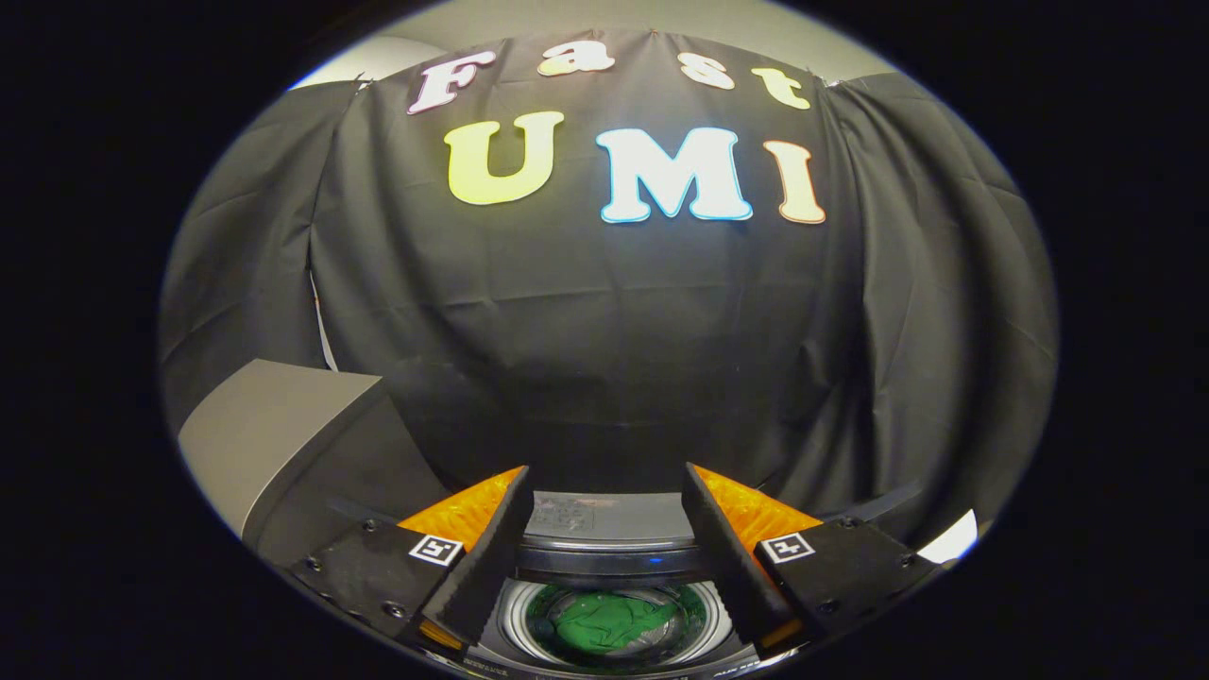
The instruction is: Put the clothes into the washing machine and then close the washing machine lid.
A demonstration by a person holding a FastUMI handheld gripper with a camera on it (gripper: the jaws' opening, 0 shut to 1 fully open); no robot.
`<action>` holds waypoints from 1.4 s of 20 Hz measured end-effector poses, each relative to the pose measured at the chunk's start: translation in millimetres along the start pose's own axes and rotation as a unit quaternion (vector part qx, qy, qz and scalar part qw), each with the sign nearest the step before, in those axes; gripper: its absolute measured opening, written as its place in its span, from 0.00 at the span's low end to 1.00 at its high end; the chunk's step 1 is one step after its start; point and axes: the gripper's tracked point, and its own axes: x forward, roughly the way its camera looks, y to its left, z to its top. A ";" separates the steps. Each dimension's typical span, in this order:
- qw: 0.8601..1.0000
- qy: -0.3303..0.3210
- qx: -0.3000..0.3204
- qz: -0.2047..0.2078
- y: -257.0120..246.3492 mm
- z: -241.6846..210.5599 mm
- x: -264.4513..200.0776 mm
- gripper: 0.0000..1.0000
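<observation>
A small top-loading washing machine (604,567) sits low between and below my fingers. Its round drum opening faces up, and a green garment (604,625) lies crumpled inside the drum. Behind the opening runs the machine's grey control panel (590,518). My gripper (604,482) hovers above the machine, open, with a wide gap and nothing between its fingers. No lid is visible over the drum opening.
A grey slab-like surface (274,434) with a dark side rises to the left of the machine, close to the left finger. The booth's black cloth wall (604,359) hangs right behind the machine. A small white patch (949,538) lies at the lower right.
</observation>
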 end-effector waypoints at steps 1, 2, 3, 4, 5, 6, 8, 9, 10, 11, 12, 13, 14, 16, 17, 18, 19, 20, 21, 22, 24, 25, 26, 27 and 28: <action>1.000 -0.002 0.001 0.000 -0.2 -2.8 -2.2 0.98; 1.000 -0.003 0.002 0.000 0.1 -5.3 -4.7 0.99; 1.000 -0.003 0.003 -0.001 -0.7 -9.2 -7.9 0.98; 1.000 -0.003 0.004 -0.001 -0.7 -11.8 -9.4 0.98; 1.000 -0.003 0.004 -0.001 -0.1 -17.1 -13.8 0.98; 1.000 -0.003 0.004 0.000 0.0 -21.2 -16.0 0.98; 1.000 -0.004 -0.001 0.006 1.8 -33.5 -24.6 0.98; 1.000 0.002 -0.005 0.012 3.0 -44.9 -28.3 0.98; 1.000 0.007 -0.008 0.014 3.0 -54.3 -32.3 0.98; 1.000 0.008 -0.010 0.015 2.8 -63.5 -37.6 0.99; 1.000 0.002 -0.010 0.015 2.9 -67.6 -42.7 0.98; 1.000 -0.007 -0.010 0.018 4.9 -69.5 -49.2 0.98; 1.000 -0.010 -0.009 0.026 10.1 -73.6 -55.0 0.98; 0.999 -0.017 -0.014 0.033 16.5 -83.9 -65.9 0.98; 0.999 -0.027 -0.021 0.036 19.3 -86.0 -74.3 0.98; 0.998 -0.036 -0.027 0.039 23.5 -88.5 -82.8 0.98; 0.998 -0.041 -0.034 0.044 28.7 -93.8 -92.4 0.98; 0.997 -0.045 -0.038 0.051 34.3 -99.8 -101.5 0.98; 0.996 -0.052 -0.040 0.059 41.4 -106.3 -114.5 0.98; 0.995 -0.059 -0.043 0.061 46.8 -111.6 -128.2 0.98; 0.994 -0.078 -0.046 0.061 57.7 -122.7 -159.3 0.98; 0.993 -0.088 -0.046 0.060 62.9 -127.6 -172.2 0.98; 0.992 -0.097 -0.044 0.062 70.5 -131.1 -185.7 0.98; 0.992 -0.107 -0.044 0.060 75.7 -133.3 -198.5 0.98; 0.990 -0.118 -0.045 0.061 82.4 -134.2 -212.3 0.98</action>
